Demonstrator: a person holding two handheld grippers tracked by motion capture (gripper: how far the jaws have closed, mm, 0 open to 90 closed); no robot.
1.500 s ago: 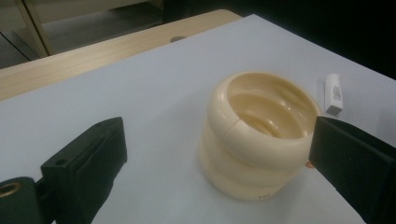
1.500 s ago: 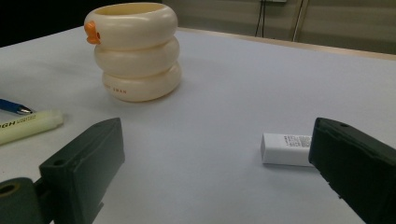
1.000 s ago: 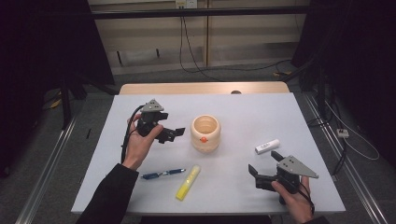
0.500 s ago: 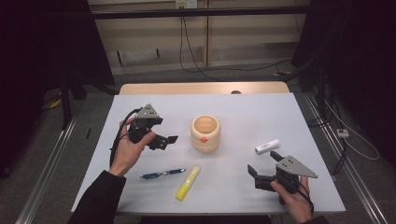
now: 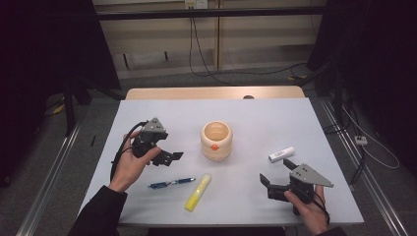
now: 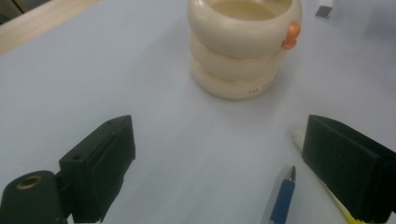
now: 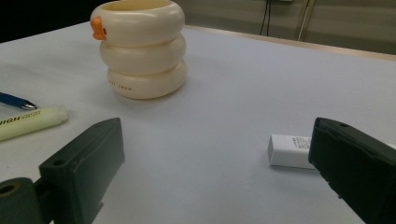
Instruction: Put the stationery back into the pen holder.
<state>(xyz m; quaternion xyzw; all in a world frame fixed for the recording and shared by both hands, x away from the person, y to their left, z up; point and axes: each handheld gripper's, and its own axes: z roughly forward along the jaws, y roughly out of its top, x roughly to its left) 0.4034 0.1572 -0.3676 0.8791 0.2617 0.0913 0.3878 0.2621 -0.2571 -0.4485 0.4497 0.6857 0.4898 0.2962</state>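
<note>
Tongs (image 5: pixel 169 157) agape over pale grey table (image 5: pixel 255 113), dark room beyond

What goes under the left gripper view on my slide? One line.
Open left gripper poised over a blue pen and yellow highlighter, cream ring-stacked cup beyond.

black sleeves, black claws (image 5: pixel 169 157) topped by grey three-cornered plates, trailing black cables.

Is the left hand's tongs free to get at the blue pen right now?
Probably yes. The left tongs are open and empty, just above the blue pen, with bare table between. The yellow highlighter lies beside the pen, not across it.
</note>
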